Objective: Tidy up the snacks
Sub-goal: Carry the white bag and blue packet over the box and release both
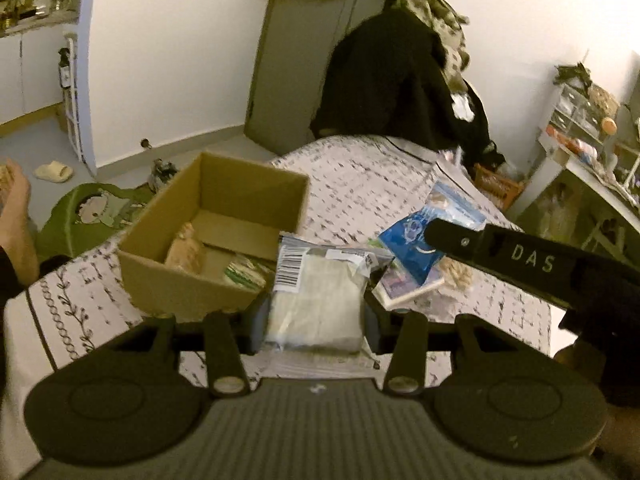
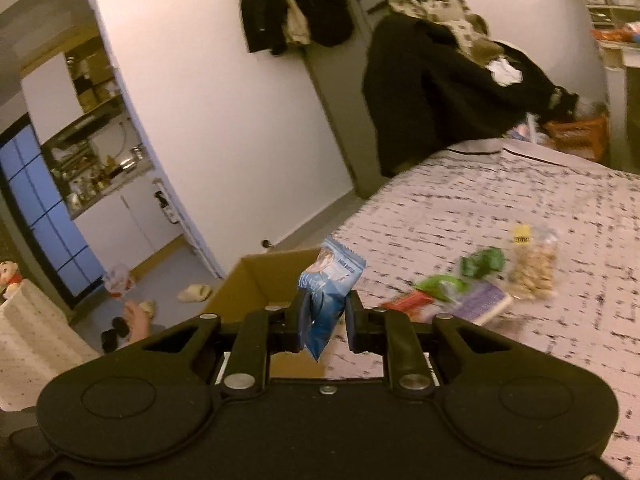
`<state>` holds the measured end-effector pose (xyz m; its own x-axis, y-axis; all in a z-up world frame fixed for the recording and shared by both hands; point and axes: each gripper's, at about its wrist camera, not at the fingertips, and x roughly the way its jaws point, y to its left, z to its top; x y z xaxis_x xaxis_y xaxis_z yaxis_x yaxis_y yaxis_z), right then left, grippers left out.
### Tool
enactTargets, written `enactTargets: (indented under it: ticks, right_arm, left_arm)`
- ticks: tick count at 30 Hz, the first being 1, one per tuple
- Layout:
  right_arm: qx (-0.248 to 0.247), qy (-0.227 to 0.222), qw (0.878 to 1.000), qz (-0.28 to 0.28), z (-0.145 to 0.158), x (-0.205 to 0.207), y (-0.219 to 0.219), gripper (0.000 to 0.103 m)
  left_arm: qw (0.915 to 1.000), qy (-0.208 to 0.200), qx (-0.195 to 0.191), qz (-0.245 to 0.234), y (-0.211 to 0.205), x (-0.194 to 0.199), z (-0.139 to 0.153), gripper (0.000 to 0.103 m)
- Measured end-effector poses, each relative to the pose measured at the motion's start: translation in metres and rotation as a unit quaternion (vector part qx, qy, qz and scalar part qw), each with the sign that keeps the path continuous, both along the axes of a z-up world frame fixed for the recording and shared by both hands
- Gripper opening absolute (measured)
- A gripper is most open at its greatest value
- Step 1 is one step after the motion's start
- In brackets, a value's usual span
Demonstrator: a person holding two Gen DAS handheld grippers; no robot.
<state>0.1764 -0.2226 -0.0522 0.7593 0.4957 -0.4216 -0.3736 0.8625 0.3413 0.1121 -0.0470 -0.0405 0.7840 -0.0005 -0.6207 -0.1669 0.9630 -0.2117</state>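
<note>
My left gripper [image 1: 314, 314] is shut on a clear packet of white snack [image 1: 316, 300] with a barcode label, lifted above the patterned bed cover. Just beyond it on the left stands an open cardboard box [image 1: 216, 236] holding a tan snack bag and a green-striped packet. My right gripper [image 2: 326, 320] is shut on a blue snack packet [image 2: 328, 296], held in the air near the box [image 2: 260, 276]. In the left wrist view that blue packet [image 1: 416, 240] hangs at the tip of the right gripper [image 1: 436, 234].
Loose snacks lie on the bed: a bag of nuts [image 2: 534, 268], green packets [image 2: 460, 276], a red bar [image 2: 408, 302] and a purple-edged pack [image 2: 480, 304]. Dark clothes [image 1: 400, 80] are heaped at the bed's far end. A person's foot [image 1: 14, 216] shows at left.
</note>
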Motion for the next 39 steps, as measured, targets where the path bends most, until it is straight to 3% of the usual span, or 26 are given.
enactTargets:
  ticks: [20, 31, 39]
  right_arm:
    - [0.0, -0.015, 0.997, 0.073, 0.016, 0.033, 0.074, 0.017]
    - [0.005, -0.011, 0.996, 0.093, -0.006, 0.066, 0.094, 0.018]
    - [0.022, -0.001, 0.993, 0.115, -0.022, 0.079, 0.092, 0.03]
  left_arm:
    - [0.9967, -0.024, -0.002, 0.077, 0.084, 0.021, 0.009, 0.046]
    - [0.9949, -0.013, -0.002, 0.1, 0.105, 0.043, -0.007, 0.046]
    - [0.9929, -0.002, -0.001, 0.119, 0.114, 0.06, -0.024, 0.046]
